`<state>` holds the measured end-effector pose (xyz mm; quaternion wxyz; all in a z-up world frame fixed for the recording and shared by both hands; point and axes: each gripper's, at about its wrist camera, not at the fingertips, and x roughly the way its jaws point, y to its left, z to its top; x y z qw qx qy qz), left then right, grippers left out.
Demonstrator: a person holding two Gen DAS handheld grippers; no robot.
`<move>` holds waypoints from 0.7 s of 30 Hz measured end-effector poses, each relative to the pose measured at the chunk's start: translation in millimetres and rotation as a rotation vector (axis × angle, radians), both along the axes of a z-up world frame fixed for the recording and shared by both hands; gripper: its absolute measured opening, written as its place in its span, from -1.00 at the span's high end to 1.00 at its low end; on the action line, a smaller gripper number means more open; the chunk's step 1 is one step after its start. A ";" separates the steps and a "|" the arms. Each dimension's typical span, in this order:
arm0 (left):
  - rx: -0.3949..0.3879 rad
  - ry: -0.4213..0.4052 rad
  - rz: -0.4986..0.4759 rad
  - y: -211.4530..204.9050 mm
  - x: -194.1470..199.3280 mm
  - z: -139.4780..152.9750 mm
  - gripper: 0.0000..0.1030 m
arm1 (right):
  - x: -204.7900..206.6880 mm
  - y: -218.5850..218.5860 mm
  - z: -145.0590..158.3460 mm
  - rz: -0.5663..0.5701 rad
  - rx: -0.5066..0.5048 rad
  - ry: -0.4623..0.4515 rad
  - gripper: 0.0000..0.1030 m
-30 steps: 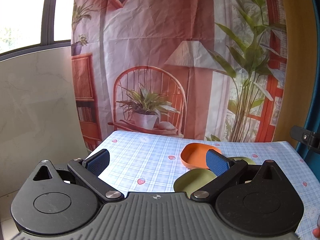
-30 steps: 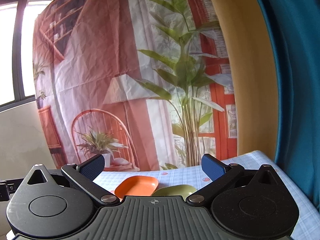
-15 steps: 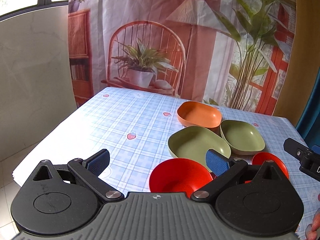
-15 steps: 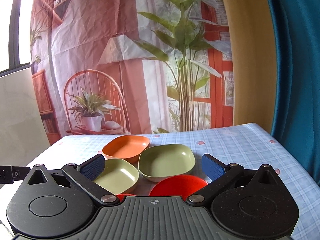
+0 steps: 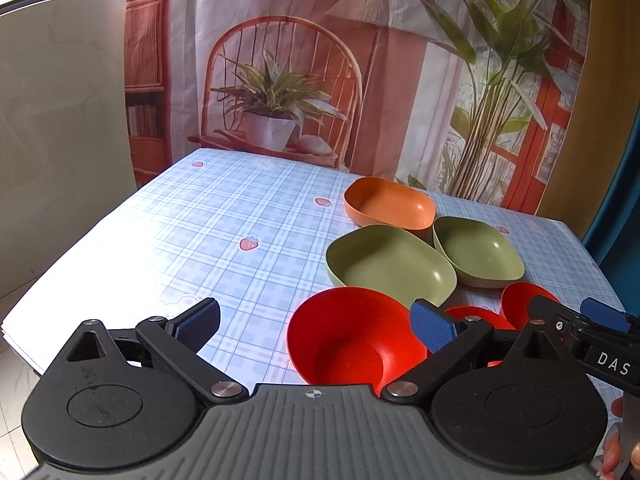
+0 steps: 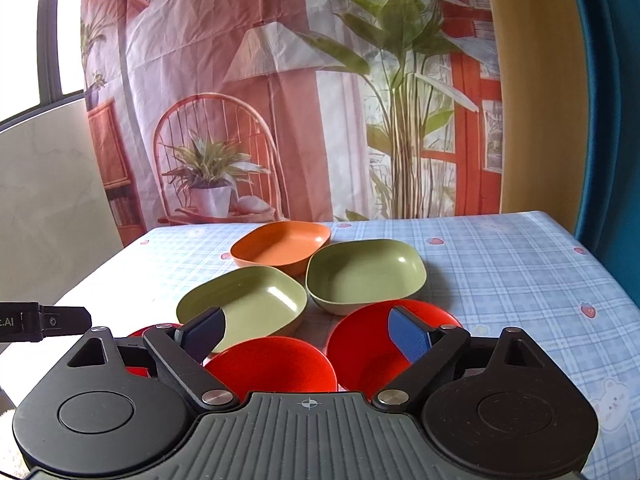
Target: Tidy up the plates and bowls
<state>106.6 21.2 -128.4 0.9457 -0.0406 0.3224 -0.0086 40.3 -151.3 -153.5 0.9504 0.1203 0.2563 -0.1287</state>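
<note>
Three red bowls sit at the near side of the checked tablecloth point(image 5: 224, 232). The nearest red bowl point(image 5: 352, 336) lies below and between the fingers of my left gripper point(image 5: 316, 322), which stands open with nothing in it. Behind are two green dishes point(image 5: 390, 264) point(image 5: 476, 250) and an orange dish point(image 5: 390, 204). In the right wrist view my right gripper point(image 6: 307, 334) hangs over the middle red bowl point(image 6: 272, 364) and the right red bowl point(image 6: 372, 344). Its jaws are closing, and no pad presses on anything. The green dishes point(image 6: 244, 304) point(image 6: 364, 276) and the orange dish point(image 6: 282, 246) lie beyond.
A printed backdrop hangs right behind the table's far edge. The table's left edge point(image 5: 60, 264) drops off to the floor. A blue curtain point(image 6: 608, 120) stands at the right. The right gripper's finger point(image 5: 592, 332) reaches in beside the left one.
Both grippers have sunk and tipped down toward the table, so the red bowls now show beneath them. The right jaws have narrowed a little.
</note>
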 end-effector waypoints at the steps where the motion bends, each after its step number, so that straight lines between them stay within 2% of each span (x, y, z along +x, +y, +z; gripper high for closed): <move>1: -0.009 0.014 0.005 1.5 1.7 -2.6 -0.88 | 1.2 -0.1 -2.1 0.005 0.007 0.008 -0.64; 7: -0.046 0.070 0.029 10.8 10.0 -15.2 -0.62 | 8.9 1.0 -11.3 0.031 0.034 0.048 -0.46; 10: -0.034 0.105 0.033 8.2 12.9 -18.7 -0.57 | 9.5 1.5 -11.6 0.034 0.036 0.057 -0.33; 17: -0.041 0.106 0.012 6.2 10.2 -17.5 -0.47 | 7.3 -4.8 -9.2 0.017 0.045 0.065 -0.26; 19: -0.051 0.110 0.007 6.9 8.3 -17.0 -0.36 | 6.9 -5.6 -8.2 0.018 0.046 0.070 -0.20; 21: -0.063 0.128 -0.019 5.4 7.9 -16.7 -0.15 | 6.4 -5.7 -7.1 0.017 0.048 0.080 -0.15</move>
